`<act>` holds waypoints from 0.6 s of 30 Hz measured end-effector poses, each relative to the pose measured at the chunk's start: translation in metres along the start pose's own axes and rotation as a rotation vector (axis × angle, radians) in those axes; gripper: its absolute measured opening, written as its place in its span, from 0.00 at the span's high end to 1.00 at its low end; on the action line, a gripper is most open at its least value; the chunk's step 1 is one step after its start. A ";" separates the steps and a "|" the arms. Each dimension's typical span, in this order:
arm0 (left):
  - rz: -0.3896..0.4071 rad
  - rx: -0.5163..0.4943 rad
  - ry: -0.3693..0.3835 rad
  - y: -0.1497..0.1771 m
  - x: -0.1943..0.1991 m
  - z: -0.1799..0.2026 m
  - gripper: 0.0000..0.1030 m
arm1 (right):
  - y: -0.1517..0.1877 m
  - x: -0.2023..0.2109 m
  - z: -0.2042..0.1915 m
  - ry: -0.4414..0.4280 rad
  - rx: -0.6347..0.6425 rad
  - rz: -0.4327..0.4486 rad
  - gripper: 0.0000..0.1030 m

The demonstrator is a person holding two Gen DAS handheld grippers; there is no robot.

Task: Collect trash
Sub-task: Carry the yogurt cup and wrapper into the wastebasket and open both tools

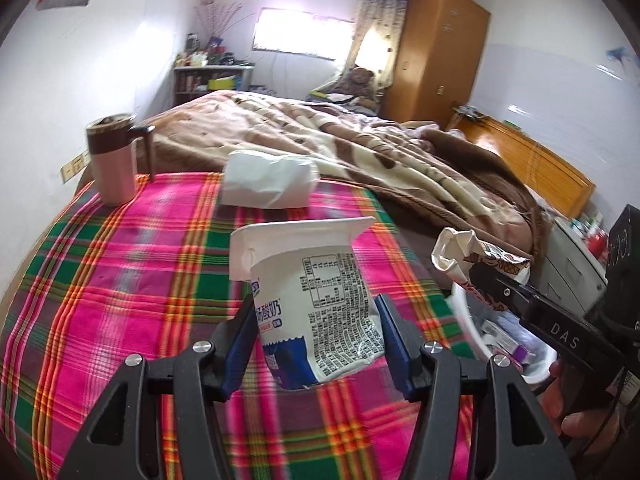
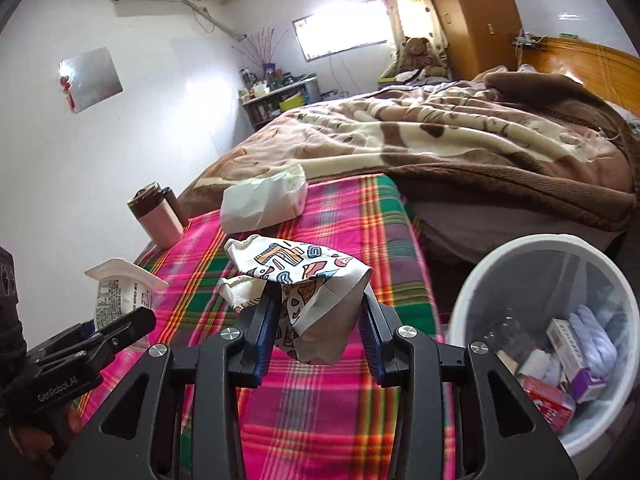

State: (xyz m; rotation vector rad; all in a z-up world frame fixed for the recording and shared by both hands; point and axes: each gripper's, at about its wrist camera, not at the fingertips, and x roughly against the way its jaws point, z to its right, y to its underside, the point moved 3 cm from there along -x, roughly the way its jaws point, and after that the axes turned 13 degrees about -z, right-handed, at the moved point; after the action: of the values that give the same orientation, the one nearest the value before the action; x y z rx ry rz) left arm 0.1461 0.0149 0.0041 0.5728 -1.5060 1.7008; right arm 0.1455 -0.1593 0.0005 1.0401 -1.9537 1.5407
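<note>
Daylight from the overexposed window lights the room; fisheye edges bend and vignette, foreground slightly soft.

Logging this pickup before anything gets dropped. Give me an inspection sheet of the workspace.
Surface: plaid sheet on the bed, brown blanket bunched behind it.
Job's things: yogurt cup and patterned wrapper both held; white bin beside the bed, already holding boxes.
Clutter: white paper bag and pink mug on the sheet.
Grippers: left gripper shut on the cup; right gripper shut on the wrapper.
Cables: nothing seen near the work.
Surroundings: wardrobe, shelf, teddy bear, window.
</note>
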 end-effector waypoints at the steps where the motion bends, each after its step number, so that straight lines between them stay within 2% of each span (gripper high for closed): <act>1: 0.005 -0.011 0.000 0.002 0.002 0.005 0.42 | 0.002 0.005 0.004 0.007 -0.008 0.012 0.62; 9: 0.024 -0.111 0.035 0.010 0.008 0.051 0.42 | 0.012 0.035 0.028 0.042 -0.083 0.078 0.62; 18: 0.034 -0.208 0.081 0.016 0.006 0.099 0.42 | 0.025 0.060 0.062 0.142 -0.166 0.139 0.62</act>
State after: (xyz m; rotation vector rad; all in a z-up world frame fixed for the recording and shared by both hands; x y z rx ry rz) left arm 0.1146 -0.0792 0.0183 0.3667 -1.6173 1.5494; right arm 0.0952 -0.2335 0.0115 0.7219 -2.0498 1.4511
